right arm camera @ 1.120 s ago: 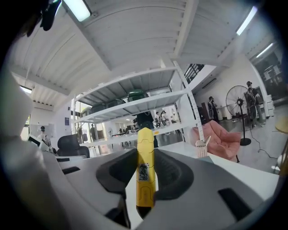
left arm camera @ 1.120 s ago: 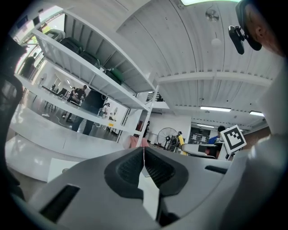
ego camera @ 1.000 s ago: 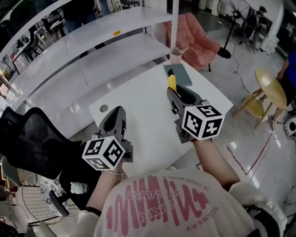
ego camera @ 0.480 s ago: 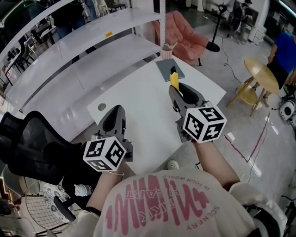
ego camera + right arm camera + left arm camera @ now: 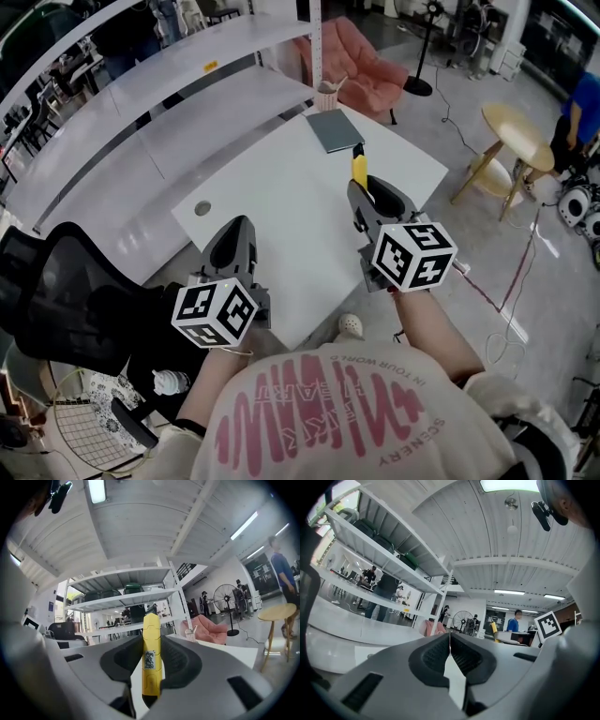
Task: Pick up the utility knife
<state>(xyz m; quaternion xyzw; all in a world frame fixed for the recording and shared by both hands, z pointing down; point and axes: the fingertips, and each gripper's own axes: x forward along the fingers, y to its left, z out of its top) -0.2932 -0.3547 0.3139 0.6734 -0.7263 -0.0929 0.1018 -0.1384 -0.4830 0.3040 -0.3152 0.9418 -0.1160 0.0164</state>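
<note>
Item one: utility knife point(image 5: 151, 660), yellow body with a small printed label on its side and a dark tip, clamped between the two pads of the right tool point(image 5: 367, 192). It is held over the right-hand part of the white tabletop point(image 5: 281, 202) rather than lying on it, and its front end sticks out past the jaws toward the far corner of the tabletop. Item two: left tool point(image 5: 234, 234), held over the near edge of the tabletop, its jaws closed on each other at the tips with nothing between them. Each tool carries a cube with black-and-white square markers at its rear, nearest the person. Item three: flat grey pad point(image 5: 335, 130), lying at the far corner of the tabletop, beyond the knife's tip and apart from it. Item four: round grey cable port point(image 5: 202, 208), set into the left side of the tabletop. Item five: small cup point(image 5: 325, 96) with thin sticks in it, just past the far corner of the tabletop. Item six: pink armchair point(image 5: 361, 66), on the floor beyond the tabletop. Item seven: round wooden side table point(image 5: 514, 136), on the floor well to the right of the tabletop. Item eight: black mesh office chair point(image 5: 66, 300), left of the tabletop's near end.
</note>
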